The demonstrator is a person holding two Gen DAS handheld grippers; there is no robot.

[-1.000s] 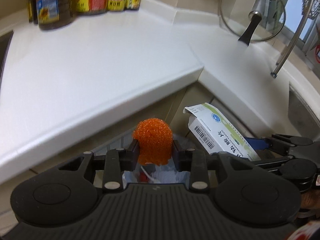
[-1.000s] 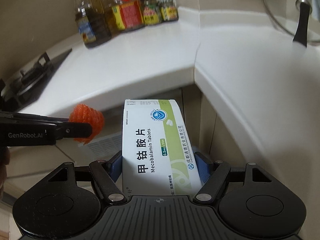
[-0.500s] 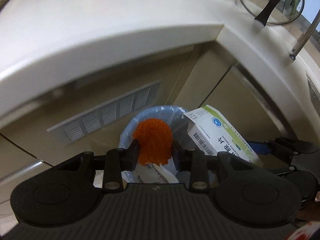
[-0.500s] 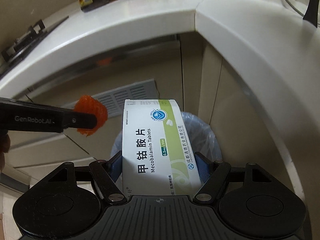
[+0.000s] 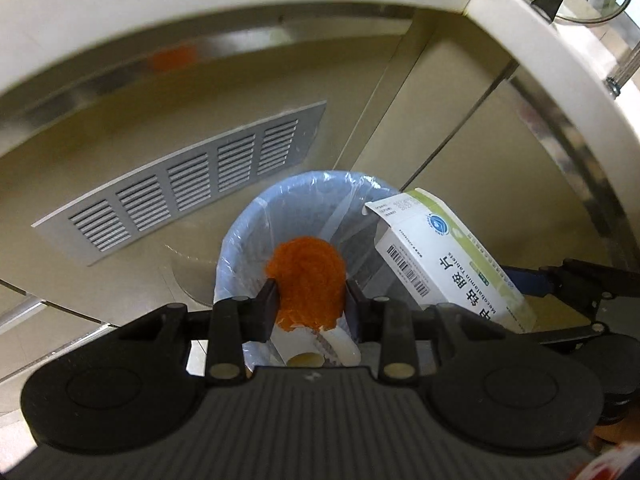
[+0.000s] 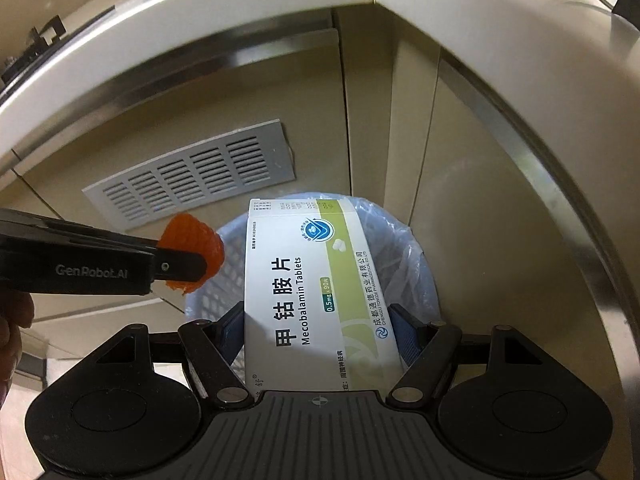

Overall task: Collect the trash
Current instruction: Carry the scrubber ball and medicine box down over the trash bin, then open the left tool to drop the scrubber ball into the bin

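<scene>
While both claws hang above the lined bin [image 5: 244, 240], the drop turns on one relation: each held thing must sit over the bin's open mouth. The left claw [image 5: 310, 300] is narrowed onto an orange mesh ball [image 5: 306, 280], pads pressing its two sides, and in the left wrist view the ball lies directly over the bin's mouth, toward its near rim. The right claw [image 6: 320, 328] stands wide but clamped on a tablet box [image 6: 316, 288], gripping its long edges; the box's long axis runs away from the claw, its far end reaching over the bin's back rim in the right wrist view. Seen from the left, the box sits at the bin's right edge, so the ball looks the better centred of the two.

Inside the bin, below the ball, some pale rubbish shows, including what looks like a small cup; the rest is hidden. A grey vent grille [image 5: 184, 184] is set in the cabinet panel beyond the bin, under the white bench [image 6: 480, 20].
</scene>
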